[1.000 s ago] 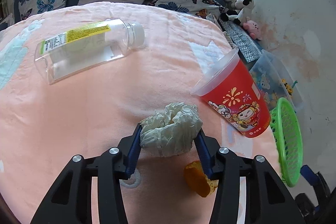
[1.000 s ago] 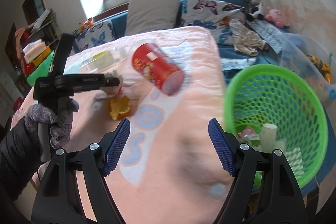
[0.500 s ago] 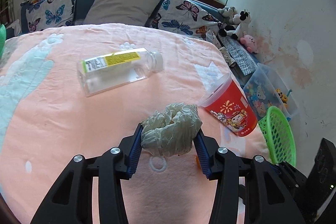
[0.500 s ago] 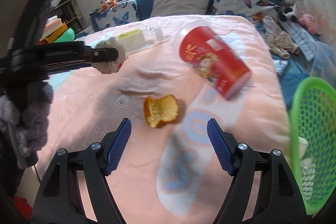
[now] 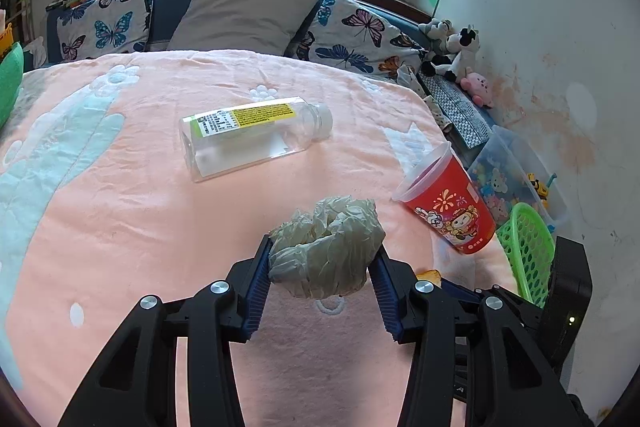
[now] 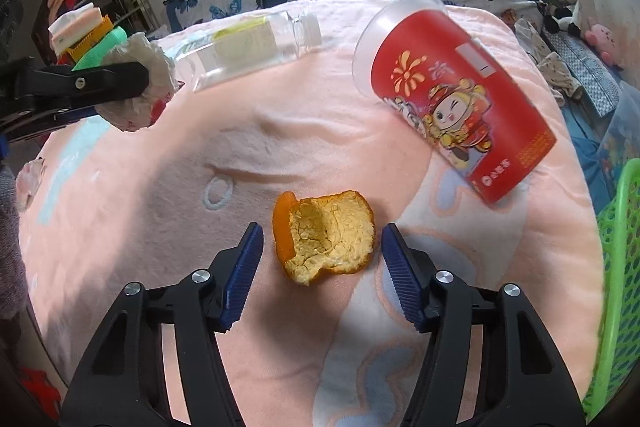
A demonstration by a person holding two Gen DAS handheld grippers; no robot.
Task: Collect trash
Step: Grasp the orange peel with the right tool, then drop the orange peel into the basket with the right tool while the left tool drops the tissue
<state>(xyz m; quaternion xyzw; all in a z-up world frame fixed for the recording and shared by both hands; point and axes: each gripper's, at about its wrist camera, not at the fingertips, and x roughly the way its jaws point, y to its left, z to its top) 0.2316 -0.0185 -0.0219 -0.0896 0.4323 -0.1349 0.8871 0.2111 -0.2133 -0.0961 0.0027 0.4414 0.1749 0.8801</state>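
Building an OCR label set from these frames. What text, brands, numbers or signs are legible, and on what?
Plastic bottle, yellow and green label: print too small to read.
Red cup, beside the cartoon figure: one large gold Chinese character, too blurred to read for sure.
Red cup, by its base: round logo and white characters, too small to read.
Nothing else legible in either wrist view.

Crumpled tissue (image 5: 326, 247) between left gripper (image 5: 320, 281) jaws, above pink blanket (image 5: 120, 219).

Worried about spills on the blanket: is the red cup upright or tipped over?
Tipped over. The red cup lies on its side on the pink blanket, clear rim toward the pillows; nothing spilled shows.
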